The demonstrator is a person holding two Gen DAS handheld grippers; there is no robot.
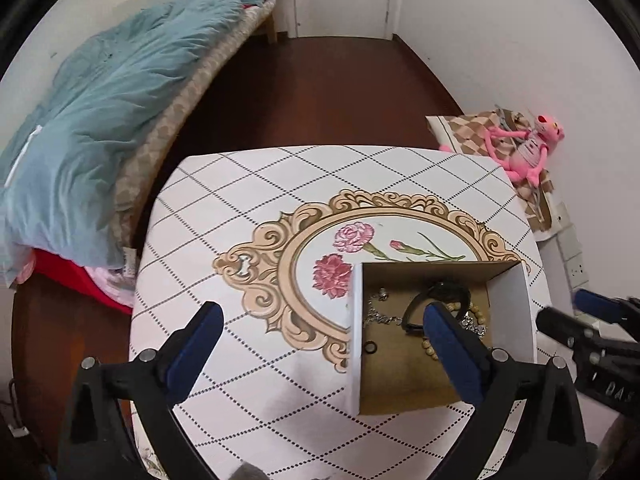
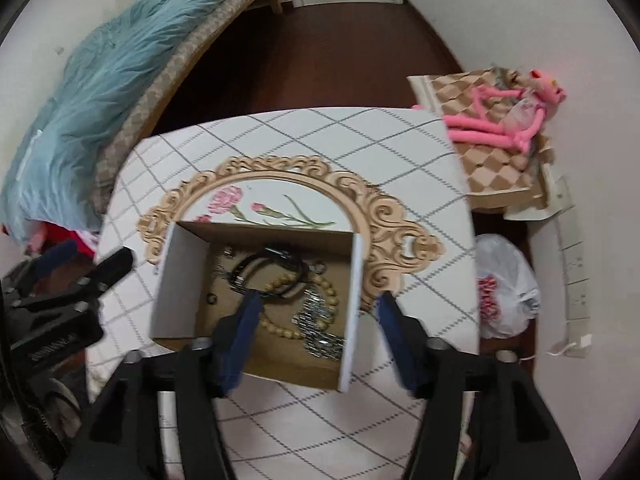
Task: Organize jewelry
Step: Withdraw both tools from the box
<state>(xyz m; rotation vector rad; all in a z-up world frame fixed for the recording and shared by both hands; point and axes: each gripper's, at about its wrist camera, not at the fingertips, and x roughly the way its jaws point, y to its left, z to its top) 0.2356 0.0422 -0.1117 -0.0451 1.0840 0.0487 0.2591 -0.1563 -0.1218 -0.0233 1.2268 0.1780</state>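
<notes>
An open cardboard box [image 1: 356, 340] [image 2: 180, 280] with white outer walls stands on the patterned table [image 1: 240, 200] [image 2: 320, 136]. Inside lie a black bracelet [image 1: 414, 302] [image 2: 248, 264], a wooden bead bracelet [image 1: 478, 312] [image 2: 280, 330], a silver chain [image 1: 380, 318] [image 2: 320, 320] and a small dark ring [image 1: 371, 347] [image 2: 211, 299]. My left gripper [image 1: 322, 312] is open and straddles the box's left wall, its right finger over the jewelry. My right gripper [image 2: 319, 300] is open and straddles the right wall, its left finger above the beads. Neither one holds anything.
A bed with a teal blanket [image 1: 100, 100] runs along the left. A pink plush toy [image 1: 528, 144] [image 2: 500, 120] lies on a checked cushion at the right wall. A white plastic bag [image 2: 504, 288] sits on the floor beside the table.
</notes>
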